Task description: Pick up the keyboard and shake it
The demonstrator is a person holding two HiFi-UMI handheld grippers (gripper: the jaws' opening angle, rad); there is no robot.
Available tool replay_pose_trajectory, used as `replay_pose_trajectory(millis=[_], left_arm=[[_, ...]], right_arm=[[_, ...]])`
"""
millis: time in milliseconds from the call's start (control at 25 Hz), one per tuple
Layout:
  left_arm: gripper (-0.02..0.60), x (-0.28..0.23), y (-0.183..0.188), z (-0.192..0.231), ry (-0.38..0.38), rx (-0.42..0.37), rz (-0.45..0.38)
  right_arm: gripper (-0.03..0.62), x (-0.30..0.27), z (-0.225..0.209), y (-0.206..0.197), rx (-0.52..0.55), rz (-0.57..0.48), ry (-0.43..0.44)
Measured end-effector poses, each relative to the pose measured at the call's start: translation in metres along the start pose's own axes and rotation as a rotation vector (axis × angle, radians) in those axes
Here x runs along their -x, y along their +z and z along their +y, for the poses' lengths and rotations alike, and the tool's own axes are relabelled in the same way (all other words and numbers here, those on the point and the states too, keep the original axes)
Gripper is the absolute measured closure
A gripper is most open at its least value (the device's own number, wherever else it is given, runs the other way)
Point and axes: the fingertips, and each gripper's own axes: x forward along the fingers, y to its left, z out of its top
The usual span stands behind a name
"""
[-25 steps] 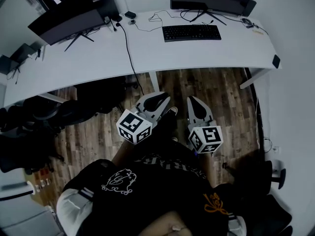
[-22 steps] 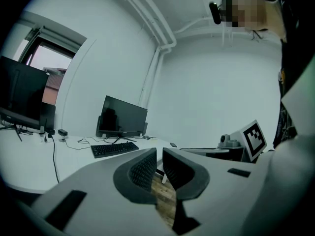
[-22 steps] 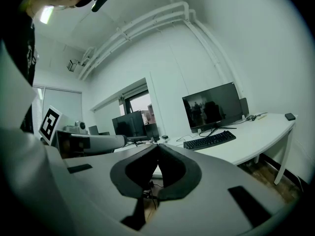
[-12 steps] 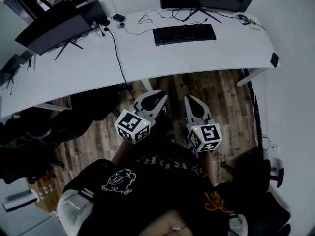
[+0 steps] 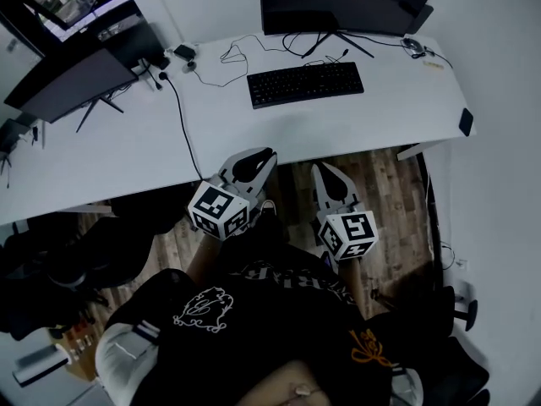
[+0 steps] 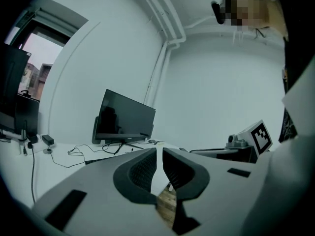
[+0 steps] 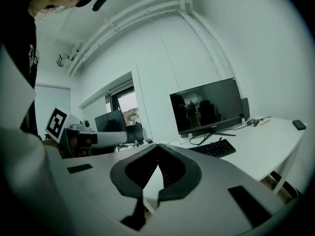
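Note:
A black keyboard (image 5: 305, 84) lies on the white desk (image 5: 254, 129), in front of a dark monitor (image 5: 347, 0). The right gripper view shows the keyboard (image 7: 214, 148) ahead and to the right, below the monitor (image 7: 207, 106). Both grippers hang in front of the person, short of the desk's near edge. My left gripper (image 5: 262, 155) is shut and holds nothing. My right gripper (image 5: 322, 170) is also shut and empty. In the left gripper view the left gripper (image 6: 158, 151) points toward the monitor (image 6: 124, 118), and the keyboard is mostly hidden behind the jaws.
A second monitor (image 5: 72, 83) stands at the desk's left end, with cables (image 5: 182, 117) trailing across the top. A small dark object (image 5: 464, 122) sits at the desk's right edge. Wood floor (image 5: 389, 184) and dark chairs (image 5: 84, 252) lie below the desk.
The desk and keyboard have slid nearer and lower in the head view as the person moved toward them. Both grippers now reach closer to the desk's edge, still shut.

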Motion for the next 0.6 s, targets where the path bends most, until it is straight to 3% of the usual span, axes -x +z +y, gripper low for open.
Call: replay_pose_trajectory(millis=[240,600], left_arm=[[0.532,-0.04,0.012,0.037,-0.027,-0.003,0.016],[0.532,-0.064,0.016,0.107,-0.012,0.018,0.016]], right_arm=[[0.582,-0.052,-0.031,0.013,-0.014,0.009,-0.02],[0.582,-0.121,-0.04,0.019,-0.002,0.039,-0.031]])
